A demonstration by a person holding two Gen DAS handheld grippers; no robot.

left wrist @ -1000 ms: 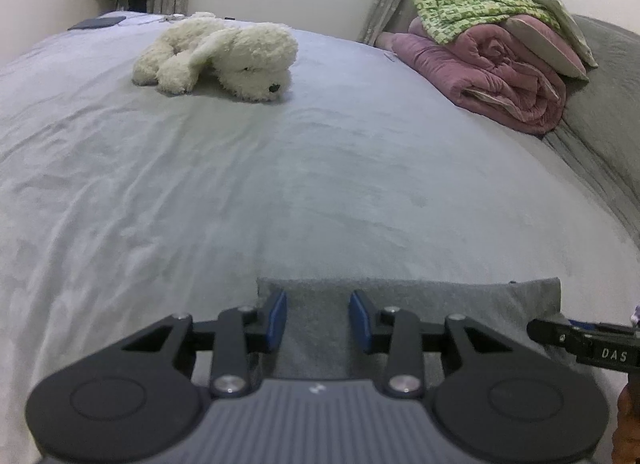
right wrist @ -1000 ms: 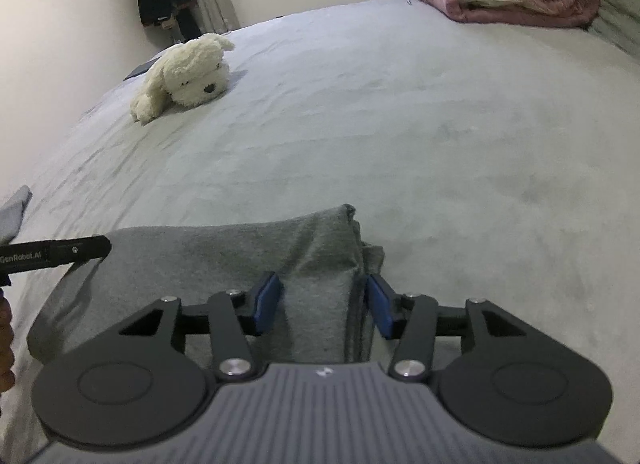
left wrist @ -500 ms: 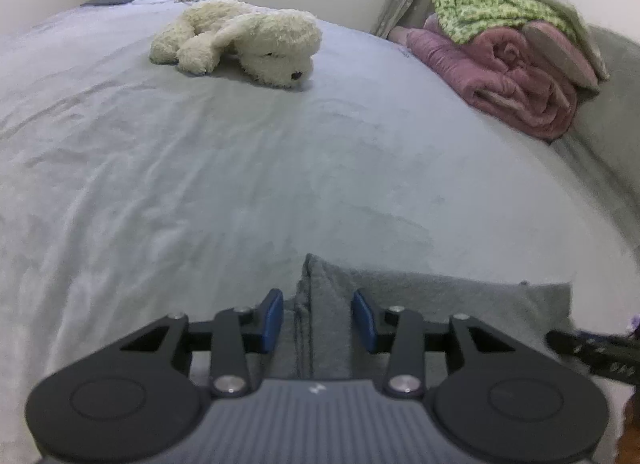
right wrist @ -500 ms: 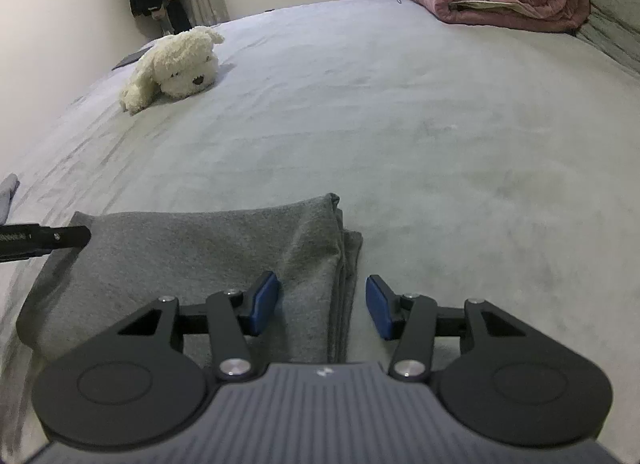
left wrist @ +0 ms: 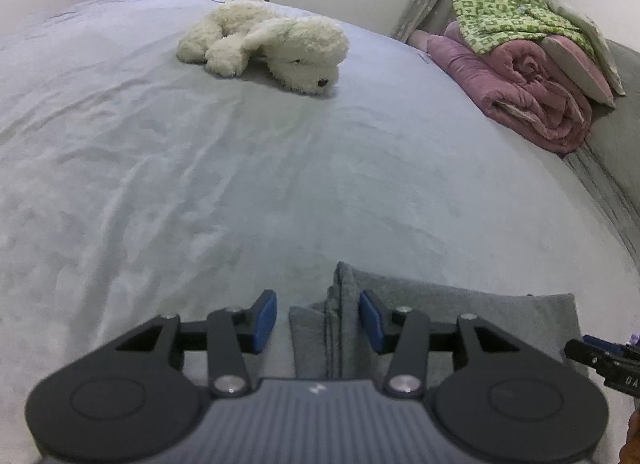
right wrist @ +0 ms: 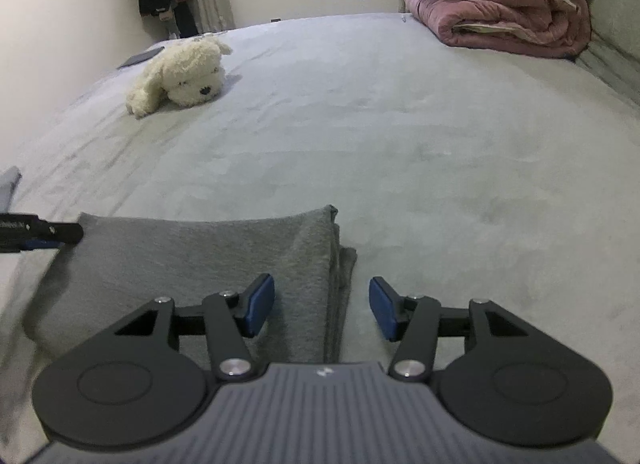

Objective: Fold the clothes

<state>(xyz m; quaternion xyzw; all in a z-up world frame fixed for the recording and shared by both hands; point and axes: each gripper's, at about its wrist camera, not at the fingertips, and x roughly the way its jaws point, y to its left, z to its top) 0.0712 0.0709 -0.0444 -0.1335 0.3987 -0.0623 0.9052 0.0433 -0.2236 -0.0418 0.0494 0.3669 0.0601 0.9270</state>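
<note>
Folded grey cloth (right wrist: 208, 256) lies low in frame, one end between each released gripper: left gripper (left wrist: 318, 318), right gripper (right wrist: 322, 306). Any pinch should catch all stacked layers.

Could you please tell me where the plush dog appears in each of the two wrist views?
Left wrist: plush dog lies upper centre, left of the pink quilt.
Right wrist: plush dog lies upper left, far from the pink quilt at upper right.
Shared landmark: the folded grey garment by the grippers.
</note>
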